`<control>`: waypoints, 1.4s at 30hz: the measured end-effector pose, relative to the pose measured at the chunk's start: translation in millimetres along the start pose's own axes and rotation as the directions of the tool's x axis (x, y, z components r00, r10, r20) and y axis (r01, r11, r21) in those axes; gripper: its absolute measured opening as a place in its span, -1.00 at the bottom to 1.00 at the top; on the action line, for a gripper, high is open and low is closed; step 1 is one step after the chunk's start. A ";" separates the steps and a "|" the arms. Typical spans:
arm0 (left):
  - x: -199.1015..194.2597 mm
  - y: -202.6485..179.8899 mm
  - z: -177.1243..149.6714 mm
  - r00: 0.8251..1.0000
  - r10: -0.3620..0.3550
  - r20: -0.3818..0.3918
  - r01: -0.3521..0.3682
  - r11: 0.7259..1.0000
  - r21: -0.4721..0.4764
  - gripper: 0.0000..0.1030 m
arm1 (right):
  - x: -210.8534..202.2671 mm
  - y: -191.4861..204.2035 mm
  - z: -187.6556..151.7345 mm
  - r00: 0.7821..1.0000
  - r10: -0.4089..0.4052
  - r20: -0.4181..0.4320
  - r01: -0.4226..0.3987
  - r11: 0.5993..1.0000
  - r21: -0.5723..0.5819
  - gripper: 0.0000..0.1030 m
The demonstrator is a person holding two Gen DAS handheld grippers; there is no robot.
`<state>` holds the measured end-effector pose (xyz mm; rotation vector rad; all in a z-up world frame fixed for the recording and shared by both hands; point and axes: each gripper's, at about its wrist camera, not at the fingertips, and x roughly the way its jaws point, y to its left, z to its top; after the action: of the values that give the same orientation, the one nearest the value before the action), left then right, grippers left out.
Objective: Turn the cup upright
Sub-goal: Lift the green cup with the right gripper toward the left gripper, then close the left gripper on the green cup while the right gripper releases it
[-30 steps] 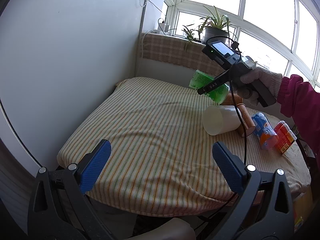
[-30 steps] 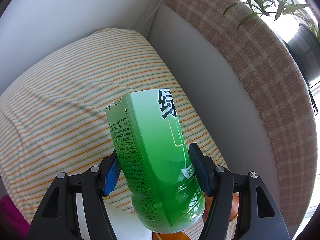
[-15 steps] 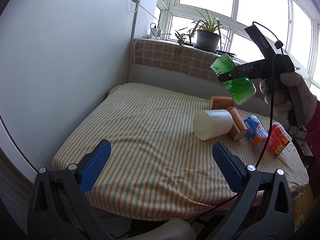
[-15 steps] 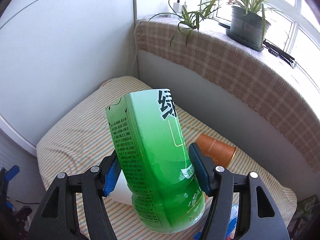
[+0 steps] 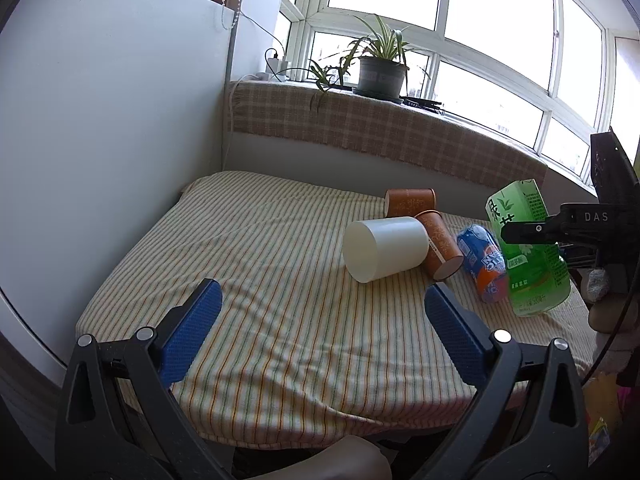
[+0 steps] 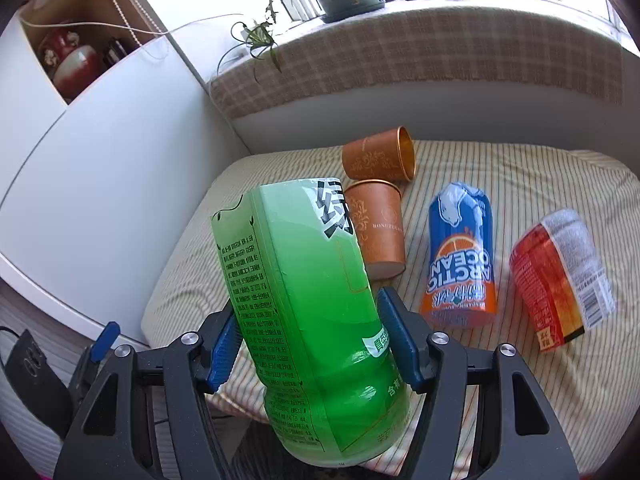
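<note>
My right gripper (image 6: 310,340) is shut on a green tea cup (image 6: 304,304) with a printed label. It holds the cup tilted above the table's right front; the cup also shows in the left wrist view (image 5: 528,252). A white cup (image 5: 384,248) lies on its side mid-table. Two orange paper cups (image 5: 410,202) (image 5: 438,244) lie on their sides behind it. My left gripper (image 5: 320,334) is open and empty above the front of the striped tablecloth (image 5: 248,264).
A blue and orange Arctic Ocean cup (image 6: 462,256) and a red cup (image 6: 560,272) lie on their sides at the right. A white cabinet (image 5: 100,120) bounds the left. A checked windowsill cloth (image 5: 380,128) and potted plant (image 5: 380,68) stand behind.
My right gripper has carried the green cup from above the back of the table down and to the right front. My left gripper has drawn slightly closer to the table.
</note>
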<state>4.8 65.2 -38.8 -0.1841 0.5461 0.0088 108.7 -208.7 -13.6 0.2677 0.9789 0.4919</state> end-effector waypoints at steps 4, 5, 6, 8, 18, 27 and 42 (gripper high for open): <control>4.1 -12.9 -5.0 0.999 -0.027 -0.018 0.028 0.999 0.019 1.00 | 11.1 -36.6 -31.5 0.996 0.091 -0.020 -0.084 0.968 0.237 0.24; 4.5 -16.6 -6.3 0.999 -0.033 -0.021 0.033 0.999 0.025 1.00 | 13.5 -43.6 -38.3 0.994 0.104 -0.017 -0.096 0.957 0.275 0.24; 4.3 -19.9 -7.6 0.999 -0.037 -0.023 0.038 0.999 0.030 1.00 | 15.4 -48.3 -44.6 0.994 0.111 -0.014 -0.102 0.949 0.299 0.24; 4.3 -25.2 -10.0 0.999 -0.044 -0.028 0.045 0.998 0.038 1.00 | 20.3 -54.0 -53.9 0.993 0.120 -0.015 -0.109 0.936 0.334 0.24; 7.1 -34.9 -13.5 0.997 -0.053 -0.050 0.055 0.998 0.038 1.00 | 43.2 -67.2 -59.9 0.993 0.120 -0.018 -0.102 0.903 0.416 0.25; 11.3 -43.0 -10.5 0.997 -0.058 -0.057 0.061 0.997 0.051 1.00 | 58.6 -63.8 -56.3 0.993 0.103 -0.063 -0.071 0.919 0.388 0.26; 32.6 -54.3 -3.7 0.981 -0.144 -0.127 0.146 0.989 0.003 1.00 | 5.6 -58.0 -63.2 1.000 0.003 0.016 -0.007 0.975 0.221 0.28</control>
<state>33.9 9.8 -49.4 -0.2132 0.6579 -0.1490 74.0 -255.8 -76.5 0.4731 1.0187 0.3847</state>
